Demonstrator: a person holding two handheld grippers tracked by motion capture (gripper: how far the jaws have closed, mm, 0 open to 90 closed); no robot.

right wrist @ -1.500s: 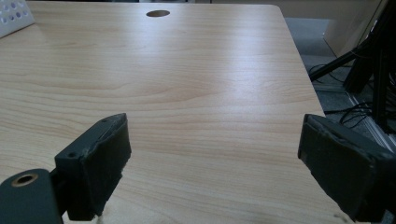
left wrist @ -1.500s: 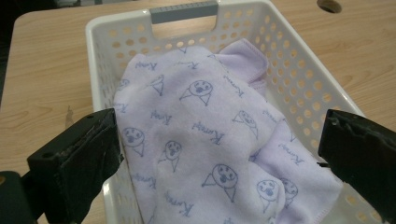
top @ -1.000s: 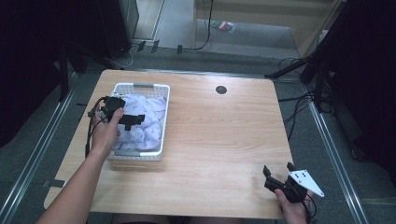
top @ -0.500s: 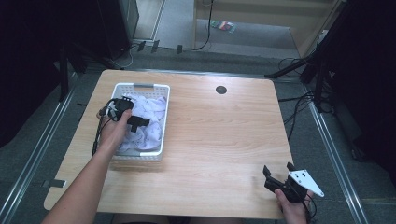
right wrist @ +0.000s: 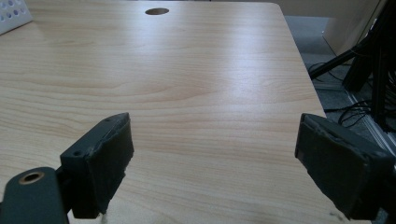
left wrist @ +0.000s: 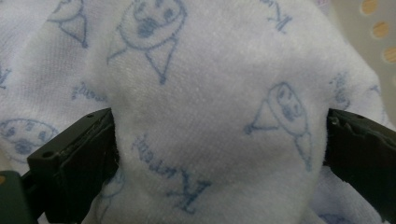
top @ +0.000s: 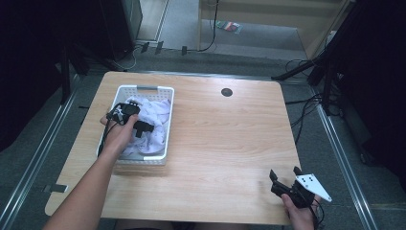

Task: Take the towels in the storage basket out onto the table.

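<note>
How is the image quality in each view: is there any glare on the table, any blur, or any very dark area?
High view: soft overall, with the room's left and right sides nearly black; the table is evenly lit.
Left gripper view: the printed cloth is in fair focus, while the basket wall is blurred.
Right gripper view: a pale sheen lies on the wood, and the near black jaws look slightly soft.

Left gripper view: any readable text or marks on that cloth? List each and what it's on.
"Karen" (best reading, in blue script): on the white printed cloth between the left gripper jaws, low in the left gripper view.
Same word again at the cloth's top right and left side: cut off or blurred, unreadable.
Blue cartoon faces on triangles: pictures, no text.
Nothing readable on the basket or table.
</note>
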